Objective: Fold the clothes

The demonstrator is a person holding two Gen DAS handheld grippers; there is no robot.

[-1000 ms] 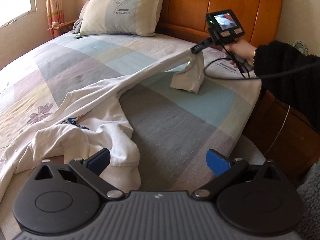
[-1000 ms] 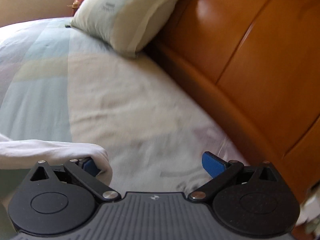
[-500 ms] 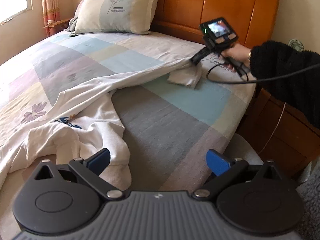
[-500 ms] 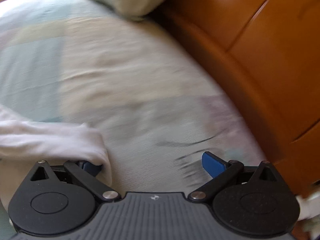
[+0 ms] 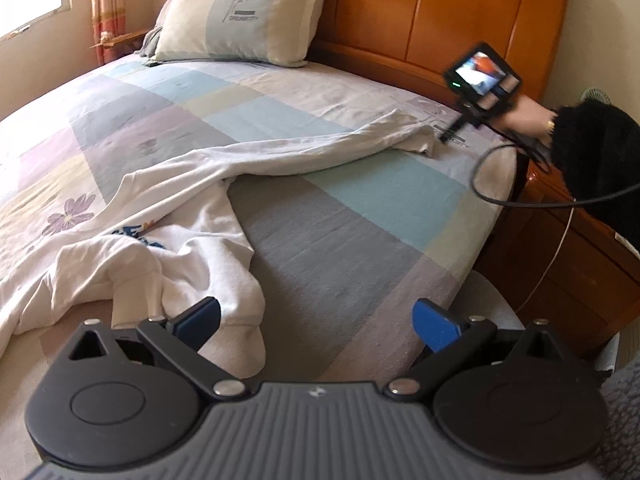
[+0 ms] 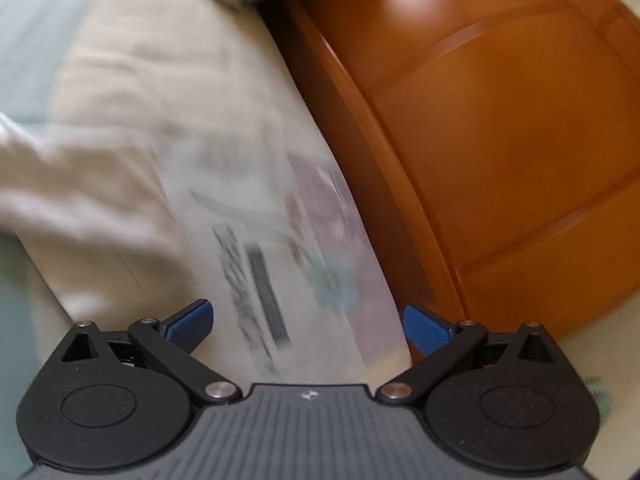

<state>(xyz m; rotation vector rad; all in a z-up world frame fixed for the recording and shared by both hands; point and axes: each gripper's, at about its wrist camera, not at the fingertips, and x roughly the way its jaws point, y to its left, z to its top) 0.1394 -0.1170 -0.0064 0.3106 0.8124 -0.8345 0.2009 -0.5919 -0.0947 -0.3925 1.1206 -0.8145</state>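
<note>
Fingers wide apart on both tools right now, blue pads spread and nothing between them. Down at the bottom of the left wrist view, the left gripper (image 5: 316,318) hangs over the near edge of the bed (image 5: 340,240), and the white sweatshirt (image 5: 168,216) sprawls across the left and centre of that frame, crumpled, not yet folded in any way I can see. One cuff (image 5: 236,336) drops right beside the left-hand pad, touching or almost touching it; hard to say which. From the bunched body at lower left, one long sleeve (image 5: 320,152) runs diagonally up toward the upper right, its end lying flat on the bed just short of the right gripper (image 5: 450,136), which shows there held in a hand (image 5: 528,120) in a black sleeve, tips pointing down at the bedsheet beside the sleeve end. Over in the right wrist view, blurred with motion, the right gripper (image 6: 308,322) has its pads open over printed bedsheet, the white cloth off to the left of centre and the wooden headboard (image 6: 500,120) filling the right. So the geometry is this: the garment's long axis lies along that diagonal, lower left to upper right, and each tool sits at one end of it. By my read the left one is better placed for the cuff and body, the right for the far sleeve; the garment probably needs spreading flat before any fold.
</note>
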